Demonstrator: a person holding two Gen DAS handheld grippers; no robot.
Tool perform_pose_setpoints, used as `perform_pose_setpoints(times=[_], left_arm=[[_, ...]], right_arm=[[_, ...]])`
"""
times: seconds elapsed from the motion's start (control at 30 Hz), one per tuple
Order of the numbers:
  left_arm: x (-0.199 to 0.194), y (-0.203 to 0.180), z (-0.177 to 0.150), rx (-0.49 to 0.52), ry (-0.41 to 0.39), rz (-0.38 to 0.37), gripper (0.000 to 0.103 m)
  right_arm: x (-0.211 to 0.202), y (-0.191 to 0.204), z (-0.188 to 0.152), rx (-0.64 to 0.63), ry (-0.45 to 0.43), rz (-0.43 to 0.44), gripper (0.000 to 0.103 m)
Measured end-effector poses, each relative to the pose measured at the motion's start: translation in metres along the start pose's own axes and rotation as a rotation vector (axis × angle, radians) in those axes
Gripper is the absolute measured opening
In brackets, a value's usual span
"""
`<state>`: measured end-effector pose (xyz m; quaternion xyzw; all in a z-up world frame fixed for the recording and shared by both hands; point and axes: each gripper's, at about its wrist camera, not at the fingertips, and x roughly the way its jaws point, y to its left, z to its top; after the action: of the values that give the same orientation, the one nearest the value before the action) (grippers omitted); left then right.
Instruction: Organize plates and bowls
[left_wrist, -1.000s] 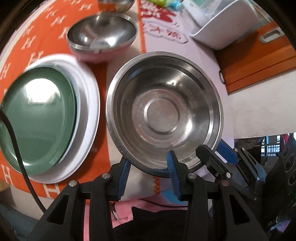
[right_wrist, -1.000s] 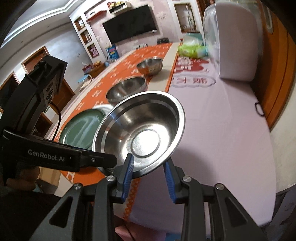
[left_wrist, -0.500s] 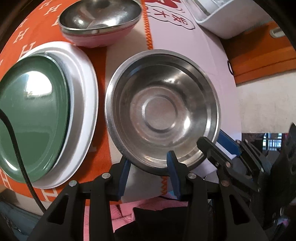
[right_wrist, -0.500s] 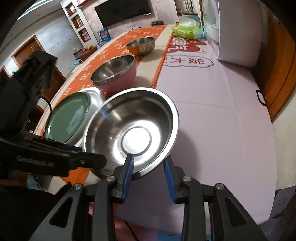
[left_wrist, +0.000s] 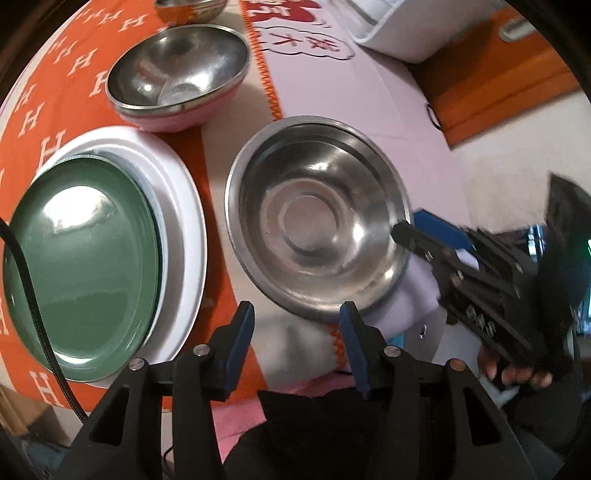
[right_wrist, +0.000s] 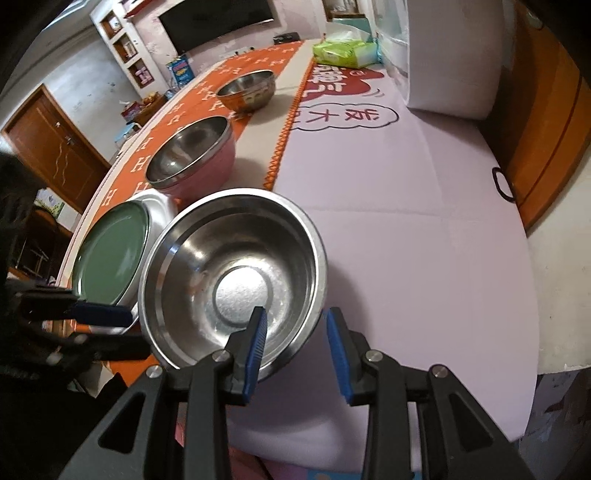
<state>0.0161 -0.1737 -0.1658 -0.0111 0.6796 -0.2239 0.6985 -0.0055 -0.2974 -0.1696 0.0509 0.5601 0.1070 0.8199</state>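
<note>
A steel bowl (left_wrist: 317, 236) (right_wrist: 236, 284) sits low at the table's front edge, on the seam between the orange runner and the lilac cloth; whether it rests there is unclear. My right gripper (right_wrist: 295, 312) is shut on its near rim, one finger inside the bowl and one outside. In the left wrist view that grip shows at the bowl's right side. My left gripper (left_wrist: 295, 308) has its jaws opening, and the bowl's rim lies just at its fingertips with no pad pressing. A green plate (left_wrist: 85, 266) lies on a white plate (left_wrist: 184, 229) to the left.
A pink bowl with a steel inside (left_wrist: 177, 74) stands behind the plates, and a gold bowl (right_wrist: 247, 90) farther back. A white container (right_wrist: 443, 55) and a tissue pack (right_wrist: 343, 51) are at the back right. An orange cabinet (right_wrist: 546, 122) borders the table's right side.
The left jaws have spread and let go of the bowl's rim. The bowl has come down toward the table, with only the right gripper on it.
</note>
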Motion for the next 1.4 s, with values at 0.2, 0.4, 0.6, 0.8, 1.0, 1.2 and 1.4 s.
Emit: perform_pose_setpoints(times=[0.2, 0.4, 0.6, 0.8, 1.0, 1.2, 1.4], left_arm=[[-0.030, 0.000, -0.004, 0.104, -0.033, 0.004, 0.059], [-0.065, 0.011, 0.004, 0.174, -0.102, 0.029, 0.060], [-0.098, 0.028, 0.022, 0.242, -0.197, 0.094, 0.063], [-0.114, 0.047, 0.045, 0.267, -0.274, 0.127, 0.068], [-0.116, 0.073, 0.074, 0.243, -0.293, 0.148, 0.070], [-0.106, 0.097, 0.099, 0.206, -0.305, 0.152, 0.079], [-0.088, 0.114, 0.118, 0.192, -0.306, 0.139, 0.079]], right_arm=[[-0.005, 0.003, 0.012, 0.077, -0.027, 0.009, 0.049], [-0.009, 0.013, 0.025, 0.183, -0.058, 0.027, 0.060], [-0.008, 0.031, 0.040, 0.220, -0.089, 0.033, 0.060], [-0.009, 0.048, 0.052, 0.217, -0.124, 0.025, 0.061], [-0.009, 0.056, 0.067, 0.253, -0.177, 0.021, 0.061], [0.001, 0.063, 0.083, 0.302, -0.199, 0.034, 0.061], [0.014, 0.072, 0.096, 0.306, -0.212, 0.038, 0.061]])
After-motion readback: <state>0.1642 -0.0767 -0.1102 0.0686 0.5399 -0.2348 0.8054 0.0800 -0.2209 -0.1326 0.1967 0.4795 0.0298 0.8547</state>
